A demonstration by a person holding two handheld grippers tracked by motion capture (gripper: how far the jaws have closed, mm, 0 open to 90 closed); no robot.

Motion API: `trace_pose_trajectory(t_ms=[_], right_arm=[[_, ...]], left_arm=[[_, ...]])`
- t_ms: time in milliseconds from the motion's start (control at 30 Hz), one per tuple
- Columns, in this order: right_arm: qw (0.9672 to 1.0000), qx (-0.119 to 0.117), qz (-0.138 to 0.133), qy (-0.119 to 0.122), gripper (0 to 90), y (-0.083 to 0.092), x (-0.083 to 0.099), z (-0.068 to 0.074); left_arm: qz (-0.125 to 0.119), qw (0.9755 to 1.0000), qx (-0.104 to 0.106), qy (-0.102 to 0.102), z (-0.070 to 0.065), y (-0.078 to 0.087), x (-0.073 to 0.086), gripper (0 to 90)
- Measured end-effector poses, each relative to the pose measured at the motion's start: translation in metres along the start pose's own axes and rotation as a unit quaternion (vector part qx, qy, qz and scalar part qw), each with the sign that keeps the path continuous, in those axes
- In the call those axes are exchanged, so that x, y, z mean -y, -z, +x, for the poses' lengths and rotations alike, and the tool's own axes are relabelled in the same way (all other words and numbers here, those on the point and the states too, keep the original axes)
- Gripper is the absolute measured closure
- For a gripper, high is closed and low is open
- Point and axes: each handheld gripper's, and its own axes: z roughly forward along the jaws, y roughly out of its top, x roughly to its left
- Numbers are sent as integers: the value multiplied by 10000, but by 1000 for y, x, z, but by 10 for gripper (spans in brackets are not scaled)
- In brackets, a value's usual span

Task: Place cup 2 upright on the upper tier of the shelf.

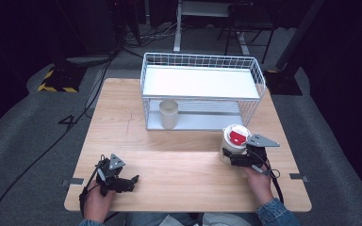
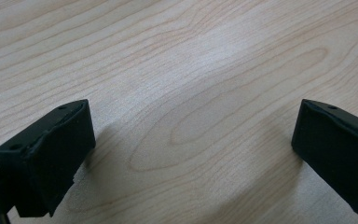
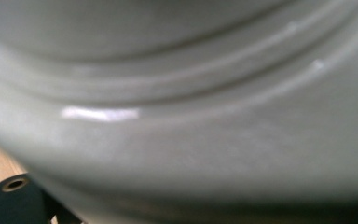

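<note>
Clearly the cup (image 1: 232,140) is met by the right gripper (image 1: 238,157) from its near side; its grip cannot be told. Far left, the left gripper (image 1: 125,181) is held wide.

Cream jar (image 1: 230,143), red top; white wire rack (image 1: 202,61); black tools

I work in a dim lab or studio: grey carpet (image 1: 23,132), cables (image 1: 37,155) trailing across it, hazard-striped base (image 1: 56,87), my bare wooden desk (image 1: 184,165).
</note>
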Motion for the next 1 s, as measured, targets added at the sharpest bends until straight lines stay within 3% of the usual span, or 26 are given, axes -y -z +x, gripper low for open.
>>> trace_pose_trajectory(t_ms=[533,1000], right_arm=[[9999,46,-130,-81,134,17,-13,-11],[9994,-68,-333,46,134,33,-45,-9]], left_arm=[[0,10000,-1,-1,0,0,0,0],[1,10000,-11,-2,0,0,0,0]])
